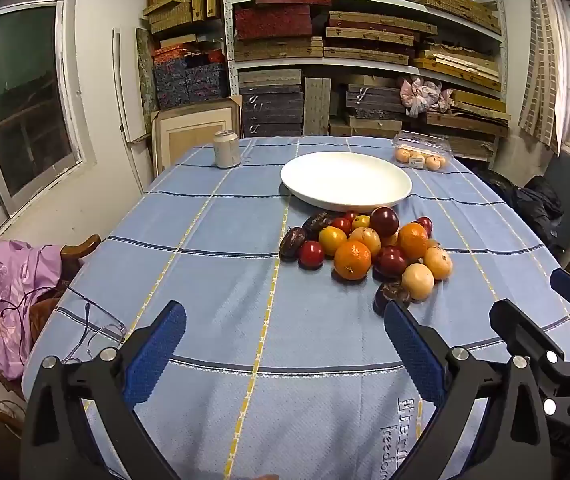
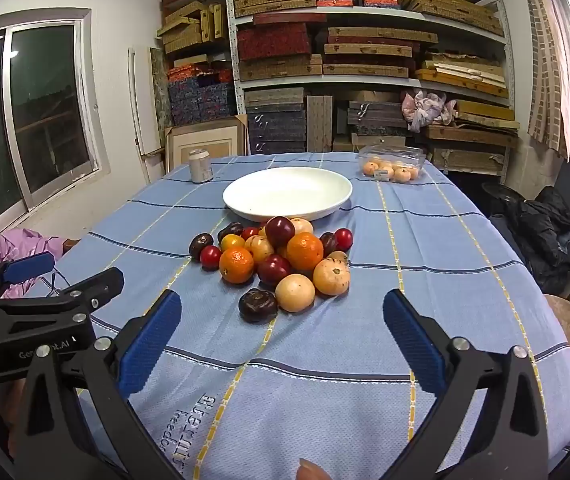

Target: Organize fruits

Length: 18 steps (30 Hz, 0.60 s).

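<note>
Claws first: the left claw [image 1: 285, 354] and the right claw [image 2: 283, 346] both stand spread as wide as they go and hold nothing, poised over the near edge of the cloth-covered surface [image 2: 465, 300], short of the fruit. Just past them the fruit [image 2: 275, 262] lies in one loose heap, a dark plum [image 2: 258, 305] nearest and oranges, pale and small red fruits behind, while the white plate [image 2: 287, 193] beyond the heap sits bare. By my reading no piece is yet sorted, so the opening step is in hand; the next move calls for one claw to reach forward, straddle an outer fruit such as the plum and close gently.
</note>
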Each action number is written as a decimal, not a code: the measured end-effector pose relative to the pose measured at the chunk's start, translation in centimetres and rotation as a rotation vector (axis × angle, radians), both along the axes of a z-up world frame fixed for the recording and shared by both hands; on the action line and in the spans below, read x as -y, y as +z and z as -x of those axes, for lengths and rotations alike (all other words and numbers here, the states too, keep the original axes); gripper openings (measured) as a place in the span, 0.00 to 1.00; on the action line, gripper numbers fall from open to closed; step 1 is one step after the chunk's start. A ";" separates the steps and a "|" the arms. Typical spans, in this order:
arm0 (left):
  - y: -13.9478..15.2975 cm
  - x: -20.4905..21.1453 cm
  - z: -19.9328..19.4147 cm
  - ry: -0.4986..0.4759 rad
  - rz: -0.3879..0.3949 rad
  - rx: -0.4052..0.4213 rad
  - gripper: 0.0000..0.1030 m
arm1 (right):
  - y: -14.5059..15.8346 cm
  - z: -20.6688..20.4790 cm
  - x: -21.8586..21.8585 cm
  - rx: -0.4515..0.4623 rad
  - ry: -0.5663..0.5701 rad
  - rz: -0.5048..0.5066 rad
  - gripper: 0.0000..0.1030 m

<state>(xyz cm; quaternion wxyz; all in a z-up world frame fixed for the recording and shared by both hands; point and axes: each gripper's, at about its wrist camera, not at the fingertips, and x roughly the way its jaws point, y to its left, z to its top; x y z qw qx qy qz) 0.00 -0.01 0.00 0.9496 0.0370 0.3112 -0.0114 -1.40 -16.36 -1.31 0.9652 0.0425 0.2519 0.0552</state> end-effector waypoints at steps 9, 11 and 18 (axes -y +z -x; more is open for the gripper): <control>0.0 0.0 0.0 0.001 0.004 -0.005 0.97 | 0.1 0.1 -0.1 0.007 -0.001 0.002 0.96; 0.0 0.0 0.0 0.000 0.006 -0.006 0.97 | 0.1 0.1 -0.1 0.007 -0.002 0.001 0.96; 0.0 0.0 -0.1 0.000 0.008 -0.010 0.97 | 0.1 0.1 -0.1 0.007 -0.001 0.000 0.96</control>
